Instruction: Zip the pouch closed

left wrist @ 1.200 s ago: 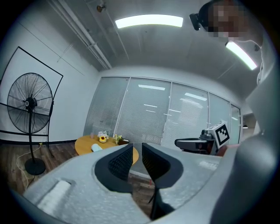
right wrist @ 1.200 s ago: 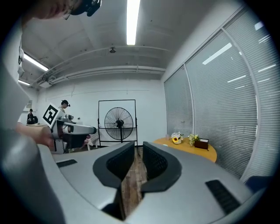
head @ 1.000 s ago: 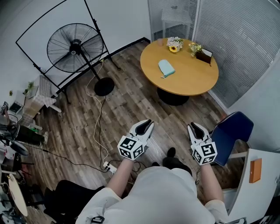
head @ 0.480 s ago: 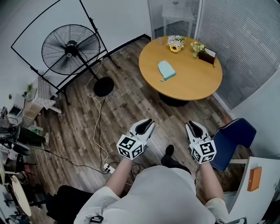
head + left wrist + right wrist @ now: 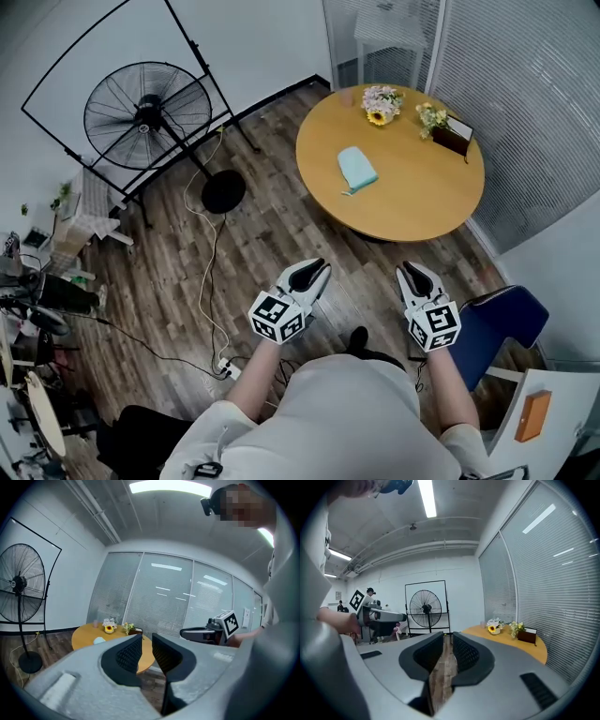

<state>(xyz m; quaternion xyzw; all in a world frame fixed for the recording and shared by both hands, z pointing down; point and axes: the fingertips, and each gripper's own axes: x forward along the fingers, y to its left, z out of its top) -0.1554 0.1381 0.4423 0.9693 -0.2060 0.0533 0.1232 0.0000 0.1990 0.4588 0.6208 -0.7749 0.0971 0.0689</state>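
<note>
Left tongs point(image 5: 320, 267) nearer apparently flat pouch point(image 5: 356, 169)

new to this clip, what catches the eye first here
The round wooden table at upper right stands out, with a light blue pouch lying on it and flowers at its far edge. A big black standing fan fills the upper left. The left gripper and right gripper hang over the floor, both empty with jaws apart.

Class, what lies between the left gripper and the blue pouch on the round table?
Head view: only bare wood floor and tabletop separate the left gripper from the pouch.
</note>
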